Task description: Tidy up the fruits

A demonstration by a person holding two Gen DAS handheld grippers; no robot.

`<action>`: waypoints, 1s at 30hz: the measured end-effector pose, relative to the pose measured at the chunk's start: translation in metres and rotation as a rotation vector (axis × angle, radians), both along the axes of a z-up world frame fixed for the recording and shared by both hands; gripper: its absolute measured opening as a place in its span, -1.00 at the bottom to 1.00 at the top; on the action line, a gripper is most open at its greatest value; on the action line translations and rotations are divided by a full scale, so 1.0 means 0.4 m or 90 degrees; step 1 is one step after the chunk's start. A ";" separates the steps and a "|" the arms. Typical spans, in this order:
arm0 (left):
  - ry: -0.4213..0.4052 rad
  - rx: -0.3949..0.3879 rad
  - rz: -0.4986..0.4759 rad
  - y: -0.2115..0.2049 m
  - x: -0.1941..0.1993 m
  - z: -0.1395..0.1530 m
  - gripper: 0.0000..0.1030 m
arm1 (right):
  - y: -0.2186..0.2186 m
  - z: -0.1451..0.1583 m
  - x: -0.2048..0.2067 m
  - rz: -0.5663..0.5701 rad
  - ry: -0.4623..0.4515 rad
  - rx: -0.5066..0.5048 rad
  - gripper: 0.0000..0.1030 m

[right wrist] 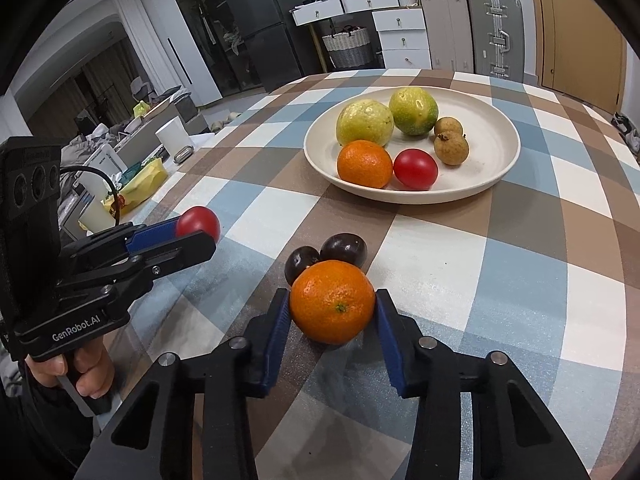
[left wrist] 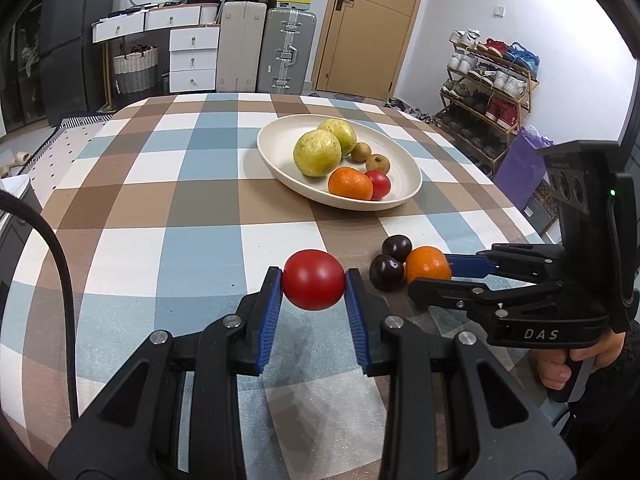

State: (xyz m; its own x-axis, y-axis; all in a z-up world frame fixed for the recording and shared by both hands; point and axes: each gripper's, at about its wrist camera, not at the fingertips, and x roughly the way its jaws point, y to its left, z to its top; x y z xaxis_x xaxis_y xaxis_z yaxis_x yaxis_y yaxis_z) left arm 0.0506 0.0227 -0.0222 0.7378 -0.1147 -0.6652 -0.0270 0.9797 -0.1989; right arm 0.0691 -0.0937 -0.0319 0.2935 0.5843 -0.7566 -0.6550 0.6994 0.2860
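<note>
Left tool (left wrist: 314,286) grips a tomato (left wrist: 314,280), right tool (right wrist: 332,312) an orange (right wrist: 332,306), six fruits already in the plate (right wrist: 496,148), two plums (right wrist: 344,249) left on the table (left wrist: 160,184)

Left hand-held gripper (left wrist: 314,286) has its blue pads pinched tight on both sides of a tomato (left wrist: 313,280). The right hand-held gripper (right wrist: 332,312) is squeezing an orange (right wrist: 332,307) the same way. Both point forward, low and side by side, each gripped by bare fingers (right wrist: 86,376) on the handle.
</note>
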 end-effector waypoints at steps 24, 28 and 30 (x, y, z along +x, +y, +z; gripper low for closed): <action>-0.024 0.015 0.025 0.006 0.064 0.028 -0.44 | -0.100 0.094 0.074 -0.057 -0.081 0.058 -0.18; -0.025 0.014 0.035 0.017 0.095 0.035 -0.44 | -0.101 0.101 0.091 -0.056 -0.084 0.062 -0.18; -0.025 0.013 0.036 0.022 0.109 0.038 -0.44 | -0.101 0.105 0.100 -0.054 -0.088 0.064 -0.18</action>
